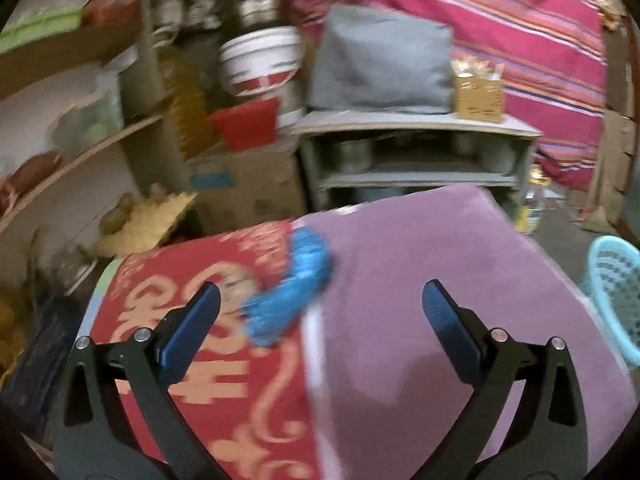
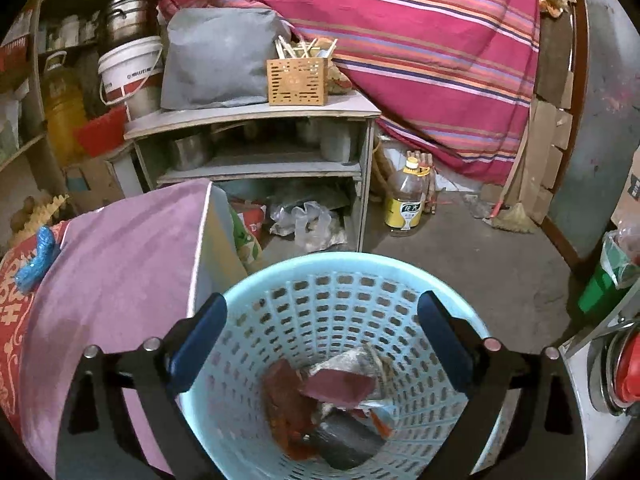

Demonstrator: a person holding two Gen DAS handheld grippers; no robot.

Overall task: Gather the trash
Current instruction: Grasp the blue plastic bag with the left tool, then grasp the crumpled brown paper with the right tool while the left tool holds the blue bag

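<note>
Crumpled blue plastic trash (image 1: 294, 284), motion-blurred, is lying on the cloth-covered worktop (image 1: 400, 280) just ahead of the spread, empty left tongs (image 1: 320, 300). Right tongs (image 2: 322, 312), likewise spread, are hanging over the pale-blue perforated basket (image 2: 340, 268), its jumbled wrappers (image 2: 340, 392) hard to identify.

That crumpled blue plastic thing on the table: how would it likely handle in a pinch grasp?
The crumpled blue plastic piece looks thin and wrinkled, so it is probably floppy and would likely squash between the pads. It seems light for its bulk and might drag across the tablecloth if nudged. It lies flat, so rolling seems unlikely.
</note>
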